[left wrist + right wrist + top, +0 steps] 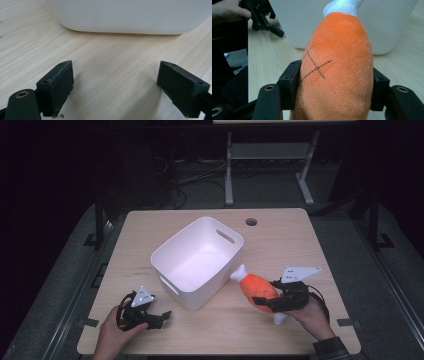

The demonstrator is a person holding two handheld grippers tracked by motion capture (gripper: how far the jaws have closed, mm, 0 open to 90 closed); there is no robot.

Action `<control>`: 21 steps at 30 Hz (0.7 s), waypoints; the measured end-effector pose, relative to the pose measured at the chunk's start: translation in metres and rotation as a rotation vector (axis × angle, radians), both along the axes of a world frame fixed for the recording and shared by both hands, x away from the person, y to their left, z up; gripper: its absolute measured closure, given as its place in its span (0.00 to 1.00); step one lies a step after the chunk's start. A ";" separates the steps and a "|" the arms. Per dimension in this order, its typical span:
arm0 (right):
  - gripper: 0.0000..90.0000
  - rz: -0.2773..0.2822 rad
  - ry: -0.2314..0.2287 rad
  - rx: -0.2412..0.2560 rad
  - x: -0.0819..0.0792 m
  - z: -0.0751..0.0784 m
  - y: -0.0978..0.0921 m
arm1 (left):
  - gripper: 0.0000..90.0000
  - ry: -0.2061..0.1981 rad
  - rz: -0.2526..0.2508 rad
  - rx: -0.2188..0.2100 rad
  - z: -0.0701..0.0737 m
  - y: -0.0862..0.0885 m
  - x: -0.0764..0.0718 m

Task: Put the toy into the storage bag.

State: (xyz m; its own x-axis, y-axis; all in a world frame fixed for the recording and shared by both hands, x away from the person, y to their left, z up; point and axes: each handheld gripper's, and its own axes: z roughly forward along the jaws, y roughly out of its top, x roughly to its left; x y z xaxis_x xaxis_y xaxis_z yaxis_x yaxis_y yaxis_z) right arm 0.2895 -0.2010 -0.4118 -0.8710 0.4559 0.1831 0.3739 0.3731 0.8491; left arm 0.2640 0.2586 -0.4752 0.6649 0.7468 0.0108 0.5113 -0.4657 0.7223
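Bench (215,330) of pale wood carries a white tub (198,261), which stands open-topped near its middle and serves as the landmark for everything else.

To the right of the tub, just beside its near right corner, the right tool (270,304) is clamped on an orange plush toy (257,287). From above, the toy's white tip points toward the tub and comes very close to its wall; whether it touches cannot be told. A second white end sticks out below the tool, toward the person's side. In the right gripper view the two black jaws press on either side of the orange plush toy (337,75), whose body bulges between them and bears a dark stitched cross, and the tub's white wall rises right behind it. The person's right hand (312,315) wraps the tool's body, with a grey three-cornered plate (299,271) on top.

To the left of the tub and nearer the person, the left tool (162,316) rests low over the bench, held by the left hand (116,332). In the left gripper view its jaws stand wide apart with bare wood between them, and the tub (130,15) sits just ahead, apart from the pads (61,87).
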 end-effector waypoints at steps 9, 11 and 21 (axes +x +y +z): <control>0.44 0.007 -0.031 0.018 0.004 0.013 0.001 | 0.14 0.002 0.003 -0.004 0.000 0.000 0.000; 0.44 0.008 -0.034 0.018 0.005 0.016 0.002 | 0.14 0.002 0.004 -0.006 0.000 0.000 0.000; 0.44 0.021 -0.066 0.040 0.009 0.030 0.004 | 0.14 0.002 0.004 -0.003 0.000 0.000 0.000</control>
State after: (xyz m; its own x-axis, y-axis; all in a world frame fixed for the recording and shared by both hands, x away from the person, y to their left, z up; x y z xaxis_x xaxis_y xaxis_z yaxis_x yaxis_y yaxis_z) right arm 0.2980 -0.1966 -0.3823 -0.8911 0.4310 0.1422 0.3087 0.3458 0.8861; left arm 0.2639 0.2583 -0.4751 0.6623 0.7492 0.0074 0.5142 -0.4617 0.7228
